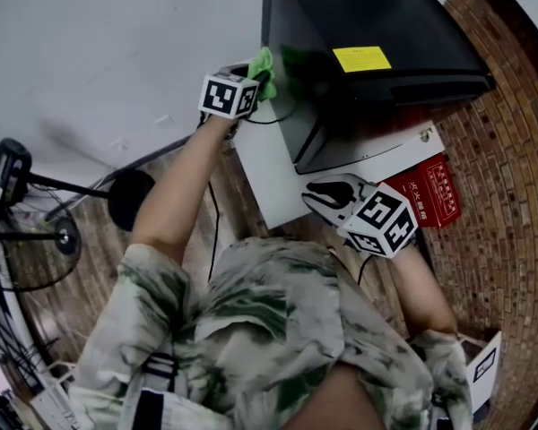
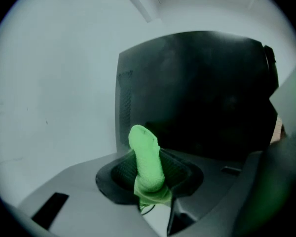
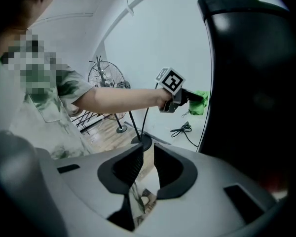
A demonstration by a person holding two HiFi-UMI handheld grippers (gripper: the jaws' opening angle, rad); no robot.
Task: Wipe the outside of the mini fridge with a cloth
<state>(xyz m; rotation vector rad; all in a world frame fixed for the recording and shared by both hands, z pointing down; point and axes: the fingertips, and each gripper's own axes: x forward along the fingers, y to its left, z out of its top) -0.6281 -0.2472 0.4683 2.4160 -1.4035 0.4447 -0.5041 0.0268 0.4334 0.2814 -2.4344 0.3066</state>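
The left tongs (image 1: 262, 79) are clamped on a green cloth (image 1: 264, 64), with a rolled wad of it sticking out ahead of the tips. The fridge (image 1: 368, 25) stands straight ahead of them, its glossy black side and near vertical edge just beyond the wad. The head view shows a green reflection in that panel, so the cloth is at the surface or a hair off it; I cannot tell which. The right tongs (image 1: 327, 193) hang low, below and to the right of the left pair and near the fridge's base. Their jaws are a narrow gap apart with nothing in them.

Risks from here, as I judge them:
- The wad is narrow, so it probably covers little per stroke. Pressing harder could fold it back and bring the hard jaw tips onto the glossy panel, scuffing it.
- Working at the edge, the cloth may slide off the corner and miss the panel.
- A black cable (image 1: 271, 120) runs just under the left tongs, and a downward stroke could snag it.
- The fridge sits on a white base (image 1: 273, 173). A firm sideways push might shift it, and the right tongs are not bracing it.
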